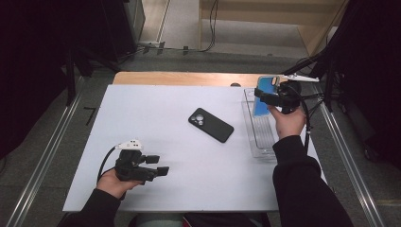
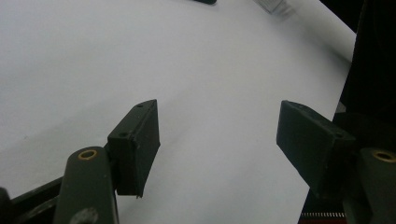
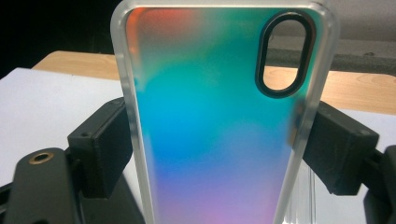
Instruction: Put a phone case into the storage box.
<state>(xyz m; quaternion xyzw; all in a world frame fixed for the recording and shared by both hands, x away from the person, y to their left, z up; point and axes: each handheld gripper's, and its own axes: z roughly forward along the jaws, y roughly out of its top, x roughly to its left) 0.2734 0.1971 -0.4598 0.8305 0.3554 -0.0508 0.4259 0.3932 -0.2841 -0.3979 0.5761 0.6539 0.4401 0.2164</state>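
Observation:
A translucent phone case (image 3: 219,126) with an orange-to-teal-to-purple sheen and an oval camera hole stands upright between the jaws of my right gripper (image 3: 219,154), which is shut on its two long edges. In the high view that case (image 1: 264,93) is held by the right gripper (image 1: 270,98) above the far end of a clear plastic tray (image 1: 255,142) at the right of the table. A black phone (image 1: 211,125) lies camera side up mid-table. Near the front left, my left gripper (image 1: 158,165) rests low, its jaws open and empty (image 2: 217,144) over bare white tabletop.
The white table top (image 1: 156,118) has a wooden strip along its far edge (image 1: 184,78). Cables trail from the right gripper toward a stand at the far right (image 1: 326,71). A metal rail runs on the floor along each side of the table.

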